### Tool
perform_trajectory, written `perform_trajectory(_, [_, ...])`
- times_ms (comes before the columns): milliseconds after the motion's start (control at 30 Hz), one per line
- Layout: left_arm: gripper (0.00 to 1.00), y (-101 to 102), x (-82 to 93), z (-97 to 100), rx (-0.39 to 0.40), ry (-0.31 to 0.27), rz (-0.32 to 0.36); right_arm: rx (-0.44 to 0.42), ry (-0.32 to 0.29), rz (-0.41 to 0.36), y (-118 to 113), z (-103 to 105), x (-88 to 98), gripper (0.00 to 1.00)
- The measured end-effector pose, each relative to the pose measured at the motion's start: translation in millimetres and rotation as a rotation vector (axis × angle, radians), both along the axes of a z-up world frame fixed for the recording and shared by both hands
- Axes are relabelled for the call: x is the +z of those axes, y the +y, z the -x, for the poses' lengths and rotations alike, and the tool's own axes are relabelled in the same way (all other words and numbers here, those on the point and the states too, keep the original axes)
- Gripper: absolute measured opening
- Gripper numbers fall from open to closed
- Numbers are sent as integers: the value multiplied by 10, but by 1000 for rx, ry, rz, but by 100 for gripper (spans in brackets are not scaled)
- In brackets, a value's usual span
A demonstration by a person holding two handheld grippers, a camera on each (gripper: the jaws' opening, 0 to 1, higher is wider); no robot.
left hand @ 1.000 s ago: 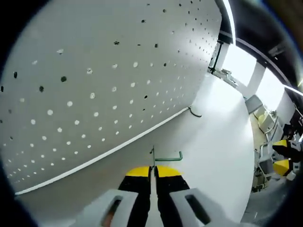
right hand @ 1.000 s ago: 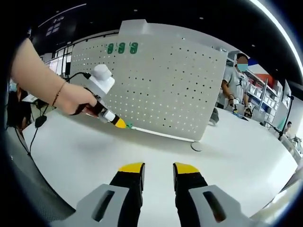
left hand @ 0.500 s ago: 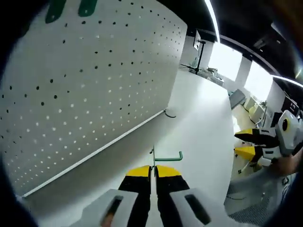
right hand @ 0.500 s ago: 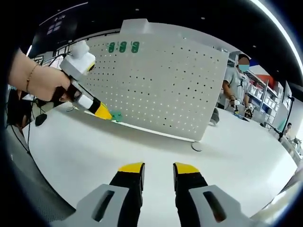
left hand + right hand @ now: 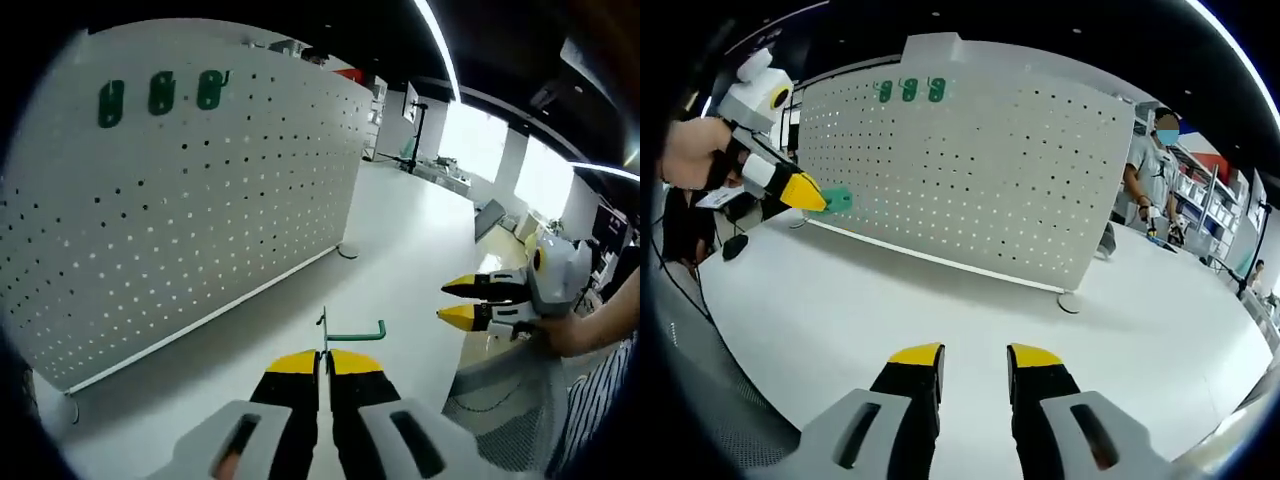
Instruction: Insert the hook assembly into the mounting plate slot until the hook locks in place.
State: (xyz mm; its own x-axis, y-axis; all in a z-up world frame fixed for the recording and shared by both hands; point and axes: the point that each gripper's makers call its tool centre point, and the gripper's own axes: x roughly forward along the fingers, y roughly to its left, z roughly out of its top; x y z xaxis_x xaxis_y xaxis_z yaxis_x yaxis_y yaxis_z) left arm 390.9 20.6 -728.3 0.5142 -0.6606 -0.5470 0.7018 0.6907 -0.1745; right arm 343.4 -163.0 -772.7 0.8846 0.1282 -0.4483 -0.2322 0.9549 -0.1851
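Green hook [image 5: 352,331] is pinched in my closed left gripper [image 5: 325,362], held above the worktop [image 5: 420,240], well short of the pegboard [image 5: 200,200]. Right gripper [image 5: 973,358] idles empty, jaws apart. Step: approach; next, align hook with a slot

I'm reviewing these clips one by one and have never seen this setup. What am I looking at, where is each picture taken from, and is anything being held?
A person holds a two-jaw gripper in each hand; a fisheye camera rides on each. In the left gripper view, the left gripper is shut on a green hook. The right gripper is open and holds nothing. Each gripper also appears in the other's view. A white pegboard stands upright on the white table, with three green hooks already mounted near its top. A person stands behind, at the right.
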Motion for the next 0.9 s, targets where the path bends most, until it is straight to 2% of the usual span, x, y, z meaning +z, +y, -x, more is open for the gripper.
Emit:
perform_trajectory(133, [2,154,1,116,16,2,16,15,26,-3,32,7,-56,23])
perform_trajectory(367, [2,391,78,322,71,8,41,36,34,-2,76,19,-77,24])
perform_trajectory(467, [2,408,122,417,86,25,77,35,40,-15,72,20,-86,24])
perform_trajectory(633, [2,432,141,517,85,21,71,44,48,-36,97,24,-94,24])
perform_trajectory(733, [2,426,162,538,92,23,81,62,76,-72,144,31,-117,24])
perform_trajectory(867, [2,427,178,548,100,24,88,99,91,-104,255,41,-51,24])
perform_trajectory(900, [2,432,180,550,102,23,88,103,91,-138,313,38,11,24])
